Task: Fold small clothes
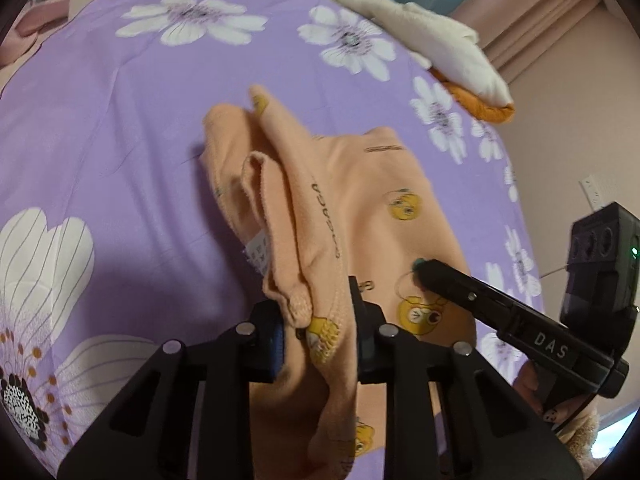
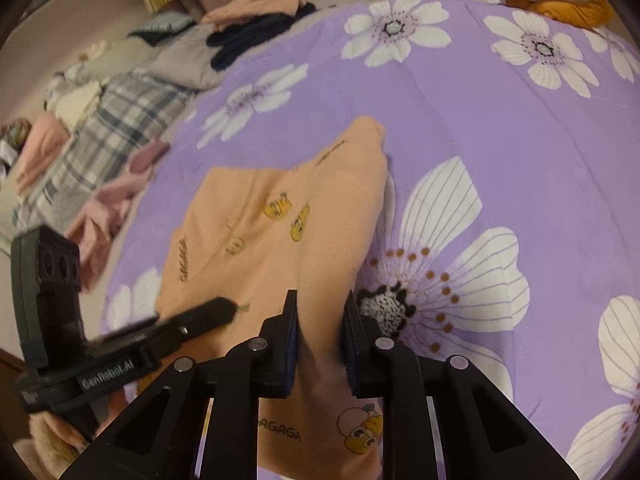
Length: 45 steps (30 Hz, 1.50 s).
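Observation:
A small peach garment (image 1: 380,208) printed with yellow cartoon figures lies on a purple flowered bedspread (image 1: 100,120). My left gripper (image 1: 318,322) is shut on a bunched edge of it, and the cloth rises in folds from the bed to the pads. In the right wrist view the same garment (image 2: 260,240) spreads flat ahead, and my right gripper (image 2: 320,320) is shut on its near edge, cloth filling the gap. Each gripper shows in the other's view: the right gripper (image 1: 440,276) at the right, the left gripper (image 2: 216,308) at the left.
A white and orange plush goose (image 1: 420,36) lies along the bed's far edge. Piles of other clothes (image 2: 120,100), plaid, pink and dark, cover the far left of the bed. The flowered bedspread (image 2: 480,120) stretches beyond the garment.

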Each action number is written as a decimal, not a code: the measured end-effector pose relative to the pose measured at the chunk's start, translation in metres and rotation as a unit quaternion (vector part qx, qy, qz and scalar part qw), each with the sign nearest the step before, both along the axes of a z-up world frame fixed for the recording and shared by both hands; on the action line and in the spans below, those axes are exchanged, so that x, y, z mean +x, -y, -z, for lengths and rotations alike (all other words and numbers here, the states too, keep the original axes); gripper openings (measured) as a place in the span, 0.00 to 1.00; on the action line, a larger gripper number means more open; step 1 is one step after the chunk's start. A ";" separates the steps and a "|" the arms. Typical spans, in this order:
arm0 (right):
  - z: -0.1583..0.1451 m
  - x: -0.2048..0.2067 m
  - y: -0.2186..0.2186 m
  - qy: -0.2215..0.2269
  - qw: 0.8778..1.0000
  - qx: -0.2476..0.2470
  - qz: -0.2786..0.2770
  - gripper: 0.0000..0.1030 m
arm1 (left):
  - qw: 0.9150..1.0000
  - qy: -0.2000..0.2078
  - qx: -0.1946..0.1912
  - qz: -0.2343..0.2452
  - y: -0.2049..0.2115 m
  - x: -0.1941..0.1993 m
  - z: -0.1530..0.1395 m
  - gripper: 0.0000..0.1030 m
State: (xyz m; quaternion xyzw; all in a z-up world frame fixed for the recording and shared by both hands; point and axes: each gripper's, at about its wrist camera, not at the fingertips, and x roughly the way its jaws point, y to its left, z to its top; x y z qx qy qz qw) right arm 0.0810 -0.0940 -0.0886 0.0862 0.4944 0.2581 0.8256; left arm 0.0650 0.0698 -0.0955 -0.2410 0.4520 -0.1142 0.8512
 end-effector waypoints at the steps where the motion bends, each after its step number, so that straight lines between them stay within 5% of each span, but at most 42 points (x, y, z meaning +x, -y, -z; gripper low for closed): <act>1: -0.006 -0.001 0.003 0.007 1.000 0.007 -0.001 0.20 | 1.000 0.006 -0.001 0.005 0.003 -0.001 -0.006 0.23; 14: -0.048 -0.003 0.057 0.083 0.995 0.015 0.055 0.20 | 0.996 0.070 0.007 0.058 0.065 0.025 -0.047 0.24; 28: 0.012 0.013 0.095 0.018 0.994 -0.035 0.099 0.20 | 0.994 -0.014 0.066 0.087 0.111 0.059 0.010 0.27; 34: 0.015 0.010 0.097 0.008 0.992 -0.059 0.107 0.23 | 0.994 -0.036 0.075 0.069 0.103 0.056 0.014 0.45; 37: 0.005 0.006 0.101 0.019 0.990 -0.076 0.118 0.36 | 0.992 -0.019 0.104 0.063 0.097 0.049 -0.001 0.59; 41: -0.020 -0.005 0.109 0.054 0.988 -0.070 0.129 0.63 | 0.996 0.015 0.085 0.035 0.079 0.034 -0.032 0.95; 43: -0.034 -0.013 0.113 0.068 0.987 -0.056 0.133 0.74 | 0.996 0.032 0.077 0.026 0.074 0.024 -0.044 0.99; 45: -0.044 -0.019 0.113 0.079 0.986 -0.057 0.134 0.75 | 0.996 0.038 0.079 0.024 0.071 0.015 -0.054 0.99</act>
